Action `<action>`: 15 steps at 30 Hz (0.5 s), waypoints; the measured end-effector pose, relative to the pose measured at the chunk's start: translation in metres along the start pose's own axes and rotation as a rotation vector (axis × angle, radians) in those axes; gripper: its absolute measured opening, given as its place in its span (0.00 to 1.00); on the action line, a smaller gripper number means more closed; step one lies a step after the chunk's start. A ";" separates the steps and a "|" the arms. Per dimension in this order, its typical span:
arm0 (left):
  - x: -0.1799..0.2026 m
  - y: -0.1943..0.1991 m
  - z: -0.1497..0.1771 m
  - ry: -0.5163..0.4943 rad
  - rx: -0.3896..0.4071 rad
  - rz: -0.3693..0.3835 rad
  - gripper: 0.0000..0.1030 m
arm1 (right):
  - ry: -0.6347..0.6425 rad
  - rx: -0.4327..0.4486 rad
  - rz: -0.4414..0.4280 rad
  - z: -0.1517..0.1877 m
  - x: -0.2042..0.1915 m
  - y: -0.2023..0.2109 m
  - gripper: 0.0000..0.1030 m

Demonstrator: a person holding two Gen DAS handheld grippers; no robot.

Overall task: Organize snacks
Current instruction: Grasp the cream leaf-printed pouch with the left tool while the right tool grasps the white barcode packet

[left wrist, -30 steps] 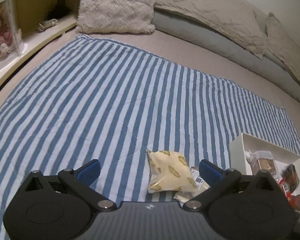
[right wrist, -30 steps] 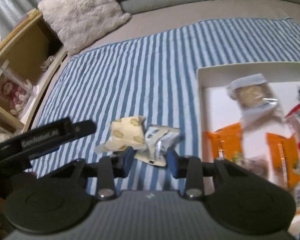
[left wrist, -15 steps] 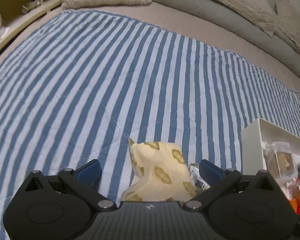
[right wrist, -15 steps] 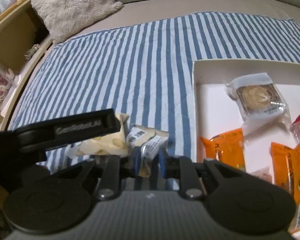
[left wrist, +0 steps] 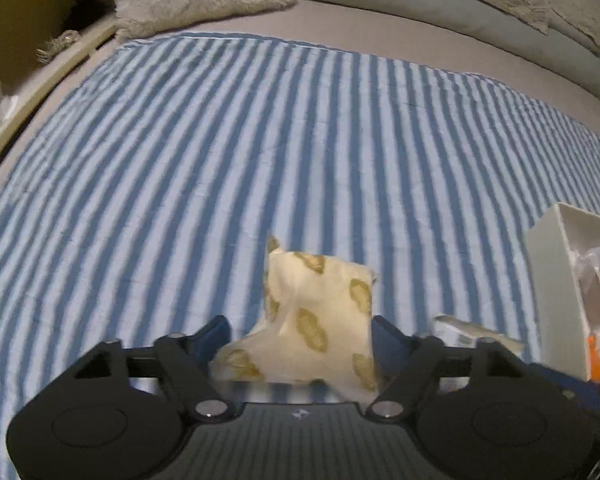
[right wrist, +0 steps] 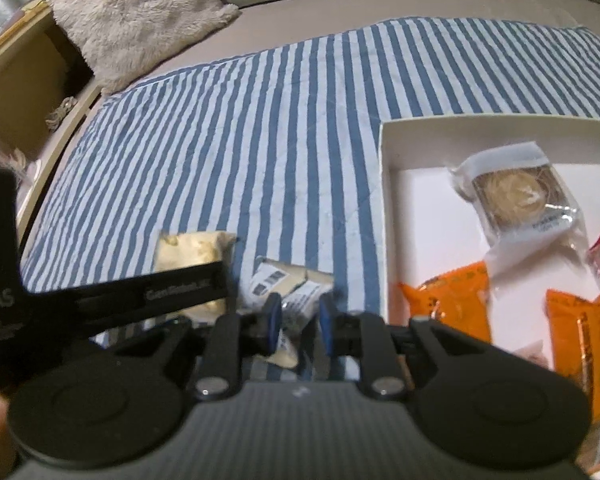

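Observation:
A cream snack packet (left wrist: 320,308) printed with brown nuts lies on the striped cloth. My left gripper (left wrist: 302,336) straddles it; its jaws are closing, and both blue pads touch the packet's crumpled sides. In the right wrist view the cream snack packet (right wrist: 192,250) shows behind one black finger (right wrist: 180,292) of the left gripper. Just to its right, my right gripper (right wrist: 299,322) is shut on a small white barcode packet (right wrist: 276,284). The white barcode packet (left wrist: 464,330) peeks out beside the left gripper. The white box (right wrist: 388,184) stands to the right.
The box holds orange packets (right wrist: 456,304) and a clear-wrapped pastry (right wrist: 512,192). A blue-and-white striped cloth (left wrist: 260,140) covers the bed. A fluffy cushion (right wrist: 140,16) lies at the far end. A wooden shelf (right wrist: 16,80) runs along the left.
My left gripper came down over the cream packet and its jaws narrowed onto it. My right gripper's jaws closed on the white barcode packet.

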State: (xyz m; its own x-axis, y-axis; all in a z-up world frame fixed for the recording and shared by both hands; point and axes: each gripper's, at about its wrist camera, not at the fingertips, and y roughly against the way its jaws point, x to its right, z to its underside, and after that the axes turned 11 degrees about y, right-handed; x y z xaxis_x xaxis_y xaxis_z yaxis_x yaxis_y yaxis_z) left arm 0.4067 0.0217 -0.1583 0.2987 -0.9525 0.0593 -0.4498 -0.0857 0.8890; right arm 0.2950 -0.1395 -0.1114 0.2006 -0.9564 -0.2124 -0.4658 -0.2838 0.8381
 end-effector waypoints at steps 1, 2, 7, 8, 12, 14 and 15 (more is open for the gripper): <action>-0.005 0.001 -0.001 -0.001 0.001 -0.001 0.71 | -0.003 0.003 0.006 0.000 -0.002 0.000 0.25; -0.010 0.001 -0.002 -0.002 0.006 -0.003 0.71 | -0.008 0.006 0.009 -0.002 -0.004 -0.001 0.25; -0.033 0.009 -0.007 -0.026 0.052 -0.089 0.71 | -0.013 0.026 0.029 -0.007 -0.017 -0.003 0.26; -0.039 0.010 -0.008 -0.014 0.053 -0.090 0.71 | -0.013 0.023 0.038 -0.008 -0.020 -0.004 0.28; -0.055 0.011 -0.011 0.036 0.054 -0.092 0.71 | -0.087 0.018 0.071 -0.009 -0.026 -0.010 0.31; -0.058 0.011 -0.012 0.042 0.057 -0.091 0.72 | -0.151 0.045 0.092 -0.010 -0.027 -0.007 0.33; -0.060 0.011 -0.012 0.042 0.060 -0.088 0.72 | -0.167 0.052 0.088 -0.012 -0.028 -0.006 0.39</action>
State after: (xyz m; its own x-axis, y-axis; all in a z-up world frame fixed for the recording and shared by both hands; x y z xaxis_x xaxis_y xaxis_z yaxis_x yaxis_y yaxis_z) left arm 0.3940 0.0809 -0.1465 0.3735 -0.9276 0.0026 -0.4695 -0.1866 0.8630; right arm 0.3027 -0.1103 -0.1049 0.0134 -0.9745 -0.2239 -0.5197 -0.1981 0.8311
